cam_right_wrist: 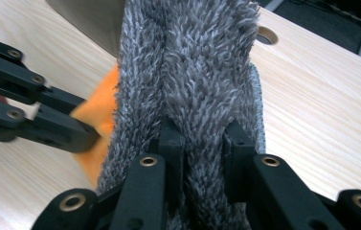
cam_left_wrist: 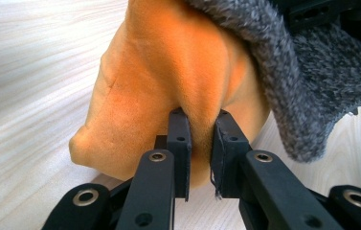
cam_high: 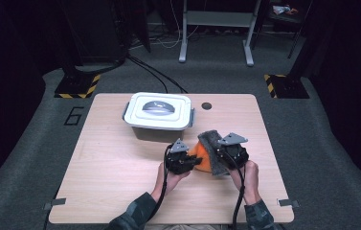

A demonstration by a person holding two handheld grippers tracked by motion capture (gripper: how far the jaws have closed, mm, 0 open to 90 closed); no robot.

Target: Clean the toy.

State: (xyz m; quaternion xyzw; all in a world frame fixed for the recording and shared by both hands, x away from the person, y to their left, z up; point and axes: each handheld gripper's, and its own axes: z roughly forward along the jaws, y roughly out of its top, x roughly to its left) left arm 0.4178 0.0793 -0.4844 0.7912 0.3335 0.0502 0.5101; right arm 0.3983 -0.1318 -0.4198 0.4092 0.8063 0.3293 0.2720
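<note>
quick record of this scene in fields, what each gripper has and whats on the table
left gripper: shut on a fold of the orange cloth
right gripper: shut on a fold of the grey cloth
cloths: grey cloth draped over the orange cloth, both held together just in front of the person
white box: lid on, at the far side of the table, apart from the cloths

A lab or test room, not a home; a lone wooden desk (cam_high: 120, 191) stands on grey carpet (cam_high: 321, 143); hazard-striped stand bases (cam_high: 77, 86), loose cables (cam_high: 154, 72), a floor-marked number six (cam_high: 74, 116) and metal frame legs (cam_high: 216, 28) surround it.
</note>
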